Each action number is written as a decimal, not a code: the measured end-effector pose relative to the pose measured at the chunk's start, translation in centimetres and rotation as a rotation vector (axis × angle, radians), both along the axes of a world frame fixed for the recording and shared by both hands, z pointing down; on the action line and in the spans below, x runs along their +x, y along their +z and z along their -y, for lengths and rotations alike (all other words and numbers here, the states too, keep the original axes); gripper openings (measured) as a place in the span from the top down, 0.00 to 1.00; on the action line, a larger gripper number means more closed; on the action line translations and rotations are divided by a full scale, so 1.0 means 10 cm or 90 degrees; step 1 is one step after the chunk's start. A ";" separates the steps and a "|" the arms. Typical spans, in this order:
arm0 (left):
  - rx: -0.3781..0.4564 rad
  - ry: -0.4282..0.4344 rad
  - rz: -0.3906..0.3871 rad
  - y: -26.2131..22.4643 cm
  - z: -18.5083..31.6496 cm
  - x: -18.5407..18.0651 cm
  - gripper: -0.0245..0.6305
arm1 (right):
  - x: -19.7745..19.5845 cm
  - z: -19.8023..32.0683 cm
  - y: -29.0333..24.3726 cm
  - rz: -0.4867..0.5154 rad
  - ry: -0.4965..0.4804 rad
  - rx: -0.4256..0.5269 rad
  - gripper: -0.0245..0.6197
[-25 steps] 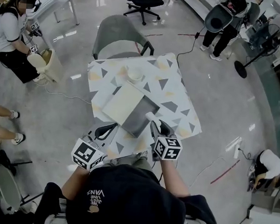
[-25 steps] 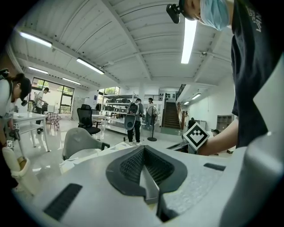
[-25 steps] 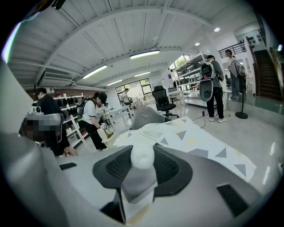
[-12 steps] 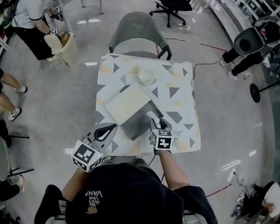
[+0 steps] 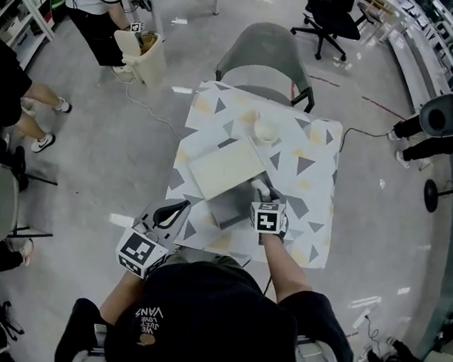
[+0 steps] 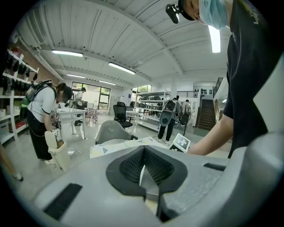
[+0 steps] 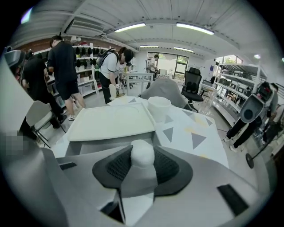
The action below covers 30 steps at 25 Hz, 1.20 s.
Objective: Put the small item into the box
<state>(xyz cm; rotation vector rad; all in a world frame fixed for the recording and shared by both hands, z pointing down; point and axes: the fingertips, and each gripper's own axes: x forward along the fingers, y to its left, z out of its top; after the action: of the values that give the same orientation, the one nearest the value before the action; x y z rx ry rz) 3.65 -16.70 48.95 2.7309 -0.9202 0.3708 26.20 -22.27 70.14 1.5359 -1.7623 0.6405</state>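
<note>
The small item (image 7: 142, 153) is a white rounded lump pinched between the pads of my right gripper (image 7: 142, 165). In the head view that right gripper (image 5: 261, 195) holds the item (image 5: 258, 187) at the near right edge of the grey box (image 5: 227, 209). The box's cream lid (image 5: 224, 166) lies slid back, so the near part of the box is open. My left gripper (image 5: 182, 205) hovers off the table's near left corner with its jaws together. In the left gripper view the left gripper (image 6: 143, 170) has nothing between its pads.
The box sits on a table (image 5: 313, 169) covered with a triangle-patterned cloth. A white bowl (image 5: 265, 131) stands behind the lid, and a grey chair (image 5: 266, 56) is at the far side. People stand at the upper left near a cream bin (image 5: 146, 57).
The head view has swung, so the table sits further right and lower in the picture. My right gripper stays by the box's near right edge with the item; the left gripper has not moved.
</note>
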 end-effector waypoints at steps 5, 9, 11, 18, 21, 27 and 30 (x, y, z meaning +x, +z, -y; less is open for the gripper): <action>-0.010 -0.027 0.003 0.03 -0.03 -0.06 0.95 | -0.09 0.13 0.12 -0.008 -0.031 -0.013 0.75; -0.014 -0.042 0.007 0.04 -0.04 -0.11 0.95 | -0.12 0.18 0.20 -0.012 -0.049 -0.021 0.75; -0.015 -0.047 0.007 0.04 -0.04 -0.13 0.95 | -0.14 0.19 0.24 -0.014 -0.057 -0.028 0.75; -0.015 -0.049 0.010 0.06 -0.04 -0.16 0.95 | -0.17 0.18 0.35 -0.022 -0.074 -0.046 0.74; -0.016 -0.052 0.011 0.06 -0.04 -0.18 0.95 | -0.16 0.12 0.40 -0.033 -0.077 -0.062 0.74; -0.019 -0.049 0.010 0.06 -0.05 -0.17 0.95 | -0.15 0.03 0.53 -0.044 -0.082 -0.085 0.74; -0.020 -0.045 0.015 0.07 -0.06 -0.15 0.95 | -0.16 0.03 0.60 -0.057 -0.099 -0.102 0.74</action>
<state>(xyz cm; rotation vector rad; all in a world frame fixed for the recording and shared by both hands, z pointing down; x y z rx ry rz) 2.14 -16.14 49.66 2.6620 -1.0057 0.4014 24.61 -22.60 76.14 1.2857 -1.7006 0.6106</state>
